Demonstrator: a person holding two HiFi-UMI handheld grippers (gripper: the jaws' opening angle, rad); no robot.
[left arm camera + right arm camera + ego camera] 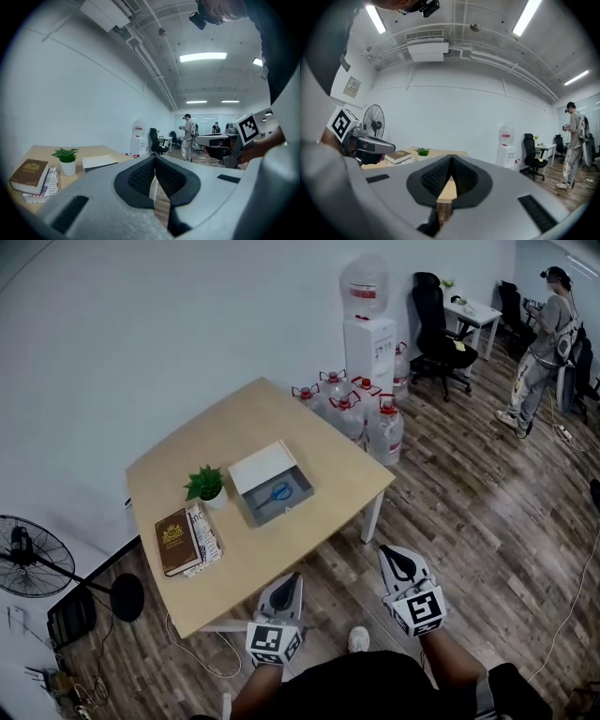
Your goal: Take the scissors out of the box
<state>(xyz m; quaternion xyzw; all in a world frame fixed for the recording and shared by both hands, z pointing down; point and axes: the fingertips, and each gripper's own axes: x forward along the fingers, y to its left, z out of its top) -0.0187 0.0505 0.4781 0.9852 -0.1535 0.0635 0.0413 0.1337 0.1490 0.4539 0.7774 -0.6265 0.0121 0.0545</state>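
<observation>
The left gripper (289, 579) and right gripper (394, 555) hang side by side off the near edge of the table (319, 432), both with jaws closed on nothing. In each gripper view the pads meet at the tips, with only floor and table edge showing behind them. The box (261, 468) sits open near the middle of the table, well apart from both grippers, its white lid on the far side. Inside lies what looks like the blue-handled scissors (278, 491), too small to make out clearly. A plant (205, 484) stands just left of the box, and a book (175, 540) lies on papers (207, 532) nearer the left edge
</observation>
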